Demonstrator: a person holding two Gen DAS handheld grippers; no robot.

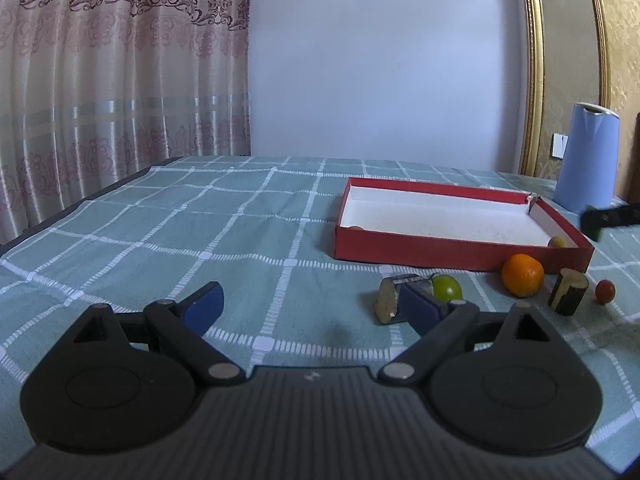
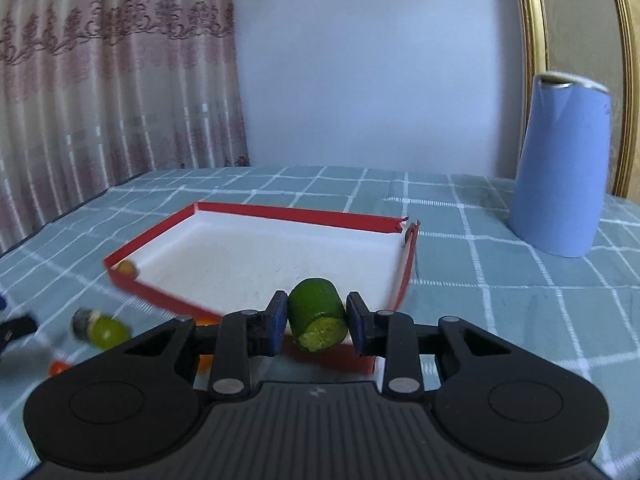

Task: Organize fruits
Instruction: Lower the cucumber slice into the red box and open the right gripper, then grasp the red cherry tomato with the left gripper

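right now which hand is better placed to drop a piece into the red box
Right. The right gripper is shut on the green chunk at the red box edge; the left gripper is open, holding nothing.

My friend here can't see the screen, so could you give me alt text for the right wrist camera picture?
The right gripper clamps a short green cucumber chunk just above the near edge of a shallow red box with a white floor. The box sits on a teal checked tablecloth, with a tall blue jug to its right and a green grape to its left.
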